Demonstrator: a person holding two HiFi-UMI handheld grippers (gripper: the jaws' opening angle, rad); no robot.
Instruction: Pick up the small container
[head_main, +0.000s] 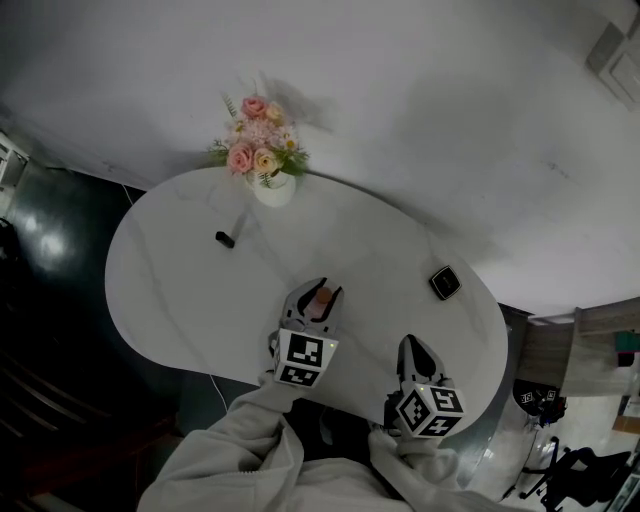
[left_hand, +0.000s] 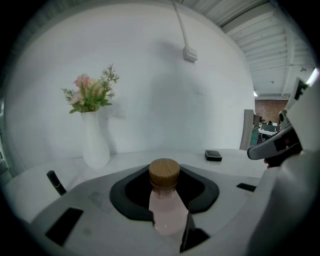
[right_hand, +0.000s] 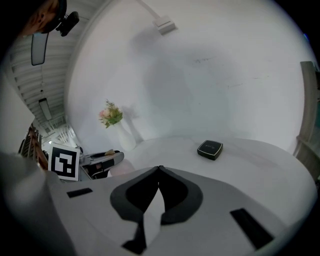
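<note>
while the head view gave only a pinkish speck there, the left gripper view showed the left gripper (left_hand: 170, 222) pinching the small container (left_hand: 165, 197): an upright, pale pink bottle with a round tan cap, over the near part of the white table (head_main: 180, 290). the jaws hid its base, so contact with the table could not be told. the right gripper (right_hand: 159, 169) had its jaws pressed together on nothing. farther off sat a black box (right_hand: 209, 149) and a flower vase (head_main: 270, 185).
</note>
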